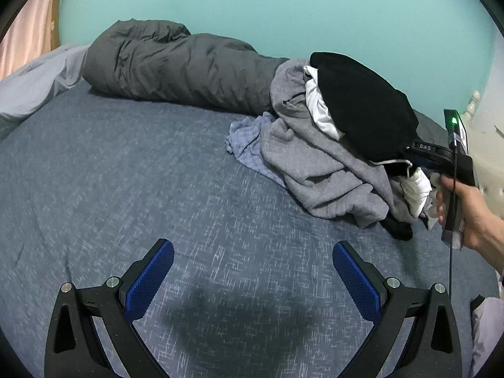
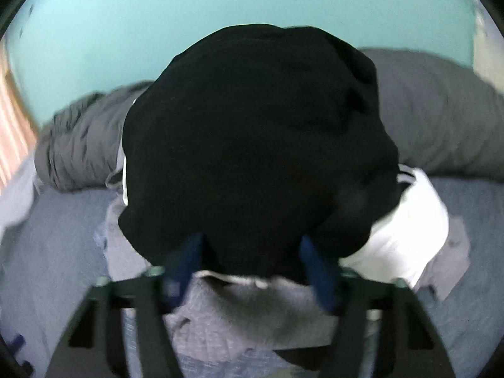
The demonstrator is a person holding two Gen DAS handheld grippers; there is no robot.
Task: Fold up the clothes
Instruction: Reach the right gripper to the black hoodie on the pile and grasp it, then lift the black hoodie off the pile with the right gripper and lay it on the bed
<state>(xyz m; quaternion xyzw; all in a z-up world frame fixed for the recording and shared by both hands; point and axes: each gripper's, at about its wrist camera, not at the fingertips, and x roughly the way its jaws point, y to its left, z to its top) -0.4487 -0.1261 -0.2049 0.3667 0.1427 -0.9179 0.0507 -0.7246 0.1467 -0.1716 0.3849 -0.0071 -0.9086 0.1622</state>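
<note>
A: Where is the black garment (image 2: pixel 252 145)?

B: On top of the clothes pile (image 1: pixel 318 170), at the right side of the bed (image 1: pixel 126 173). Its lower edge sits between the blue pads of the right hand-held gripper (image 2: pixel 252 252), which appears to be clamped on it, though that view is blurred.

A: What lies under it?

B: A grey sweatshirt (image 1: pixel 315 163), a white piece (image 1: pixel 321 110) tucked between the grey and the black, and a pale blue checked cloth (image 1: pixel 249 141) spread at the pile's left edge, touching the grey one. Something dark (image 1: pixel 398 228) pokes out at the near foot of the pile.

A: And the left hand-held gripper (image 1: pixel 253 271)?

B: Its jaws stand wide apart with nothing between them, over bare blue sheet, well apart from the pile. Its shadow falls on the sheet just below.

A: Who holds the right one?

B: A hand (image 1: pixel 469 214) at the right edge of the left wrist view grips its handle, and a green light glows on top of the unit.

A: Behind the pile?

B: A rolled dark grey duvet (image 1: pixel 176 66) lies along the teal wall (image 1: pixel 283 6), touching the pile's far side.
</note>
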